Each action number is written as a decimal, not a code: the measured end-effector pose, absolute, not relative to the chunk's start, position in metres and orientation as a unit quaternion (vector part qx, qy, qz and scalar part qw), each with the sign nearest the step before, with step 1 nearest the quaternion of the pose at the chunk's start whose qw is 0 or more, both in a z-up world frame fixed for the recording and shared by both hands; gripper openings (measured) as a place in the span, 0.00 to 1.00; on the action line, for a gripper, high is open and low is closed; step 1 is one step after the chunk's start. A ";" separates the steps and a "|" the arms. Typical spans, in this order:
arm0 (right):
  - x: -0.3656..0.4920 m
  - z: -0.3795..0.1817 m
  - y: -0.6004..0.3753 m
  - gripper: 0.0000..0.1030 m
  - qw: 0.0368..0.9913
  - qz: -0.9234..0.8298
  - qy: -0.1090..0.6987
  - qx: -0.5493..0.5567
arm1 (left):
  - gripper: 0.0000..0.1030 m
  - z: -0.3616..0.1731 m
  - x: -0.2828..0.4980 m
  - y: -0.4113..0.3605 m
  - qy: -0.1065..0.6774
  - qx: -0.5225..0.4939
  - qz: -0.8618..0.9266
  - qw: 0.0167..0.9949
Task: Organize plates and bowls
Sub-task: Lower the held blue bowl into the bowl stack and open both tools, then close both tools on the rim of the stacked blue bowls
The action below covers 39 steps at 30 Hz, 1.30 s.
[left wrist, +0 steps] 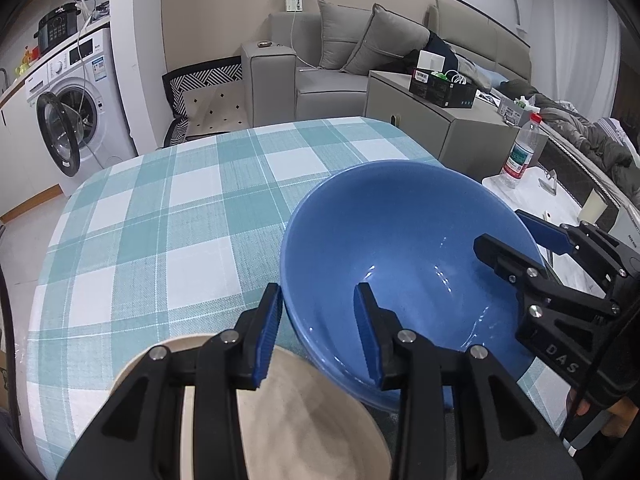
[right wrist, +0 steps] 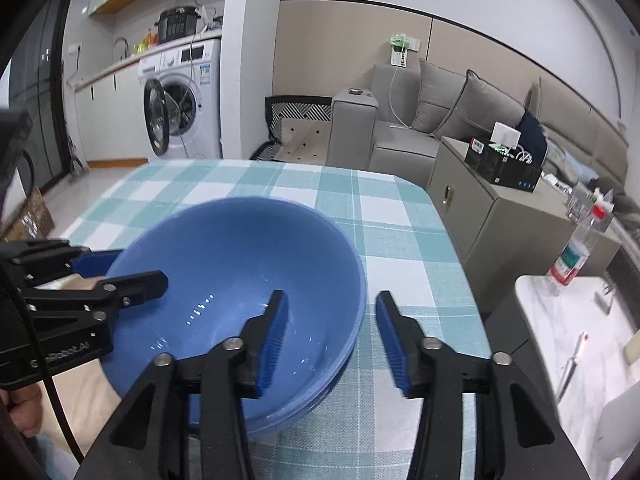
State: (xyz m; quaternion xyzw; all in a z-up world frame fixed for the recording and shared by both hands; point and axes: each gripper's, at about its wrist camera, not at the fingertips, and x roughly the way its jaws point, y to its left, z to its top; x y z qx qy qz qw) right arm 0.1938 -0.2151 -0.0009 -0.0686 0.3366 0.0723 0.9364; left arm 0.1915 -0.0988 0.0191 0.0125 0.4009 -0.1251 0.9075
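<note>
Both wrist cams close, sharing blue bowl (left wrist: 384,240).

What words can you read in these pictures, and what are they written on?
"DAS": on the black body of the right tool.
Lettering on the left tool: too blurred to read.
Bottle label: too small.
Washing machine stickers: too small.
Black box labels: too small.
</note>
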 end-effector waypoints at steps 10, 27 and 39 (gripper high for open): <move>0.193 0.013 -0.250 0.91 0.931 0.120 0.343 0.031 | 0.89 0.027 0.194 -0.077 0.396 -0.037 -0.118 0.910; 0.198 -0.019 -0.273 0.92 0.908 0.134 0.371 0.139 | 1.00 0.009 0.201 -0.072 0.429 -0.072 -0.124 0.892; 0.201 -0.029 -0.261 0.51 0.887 0.182 0.391 0.166 | 0.74 0.002 0.202 -0.082 0.450 -0.086 -0.163 0.874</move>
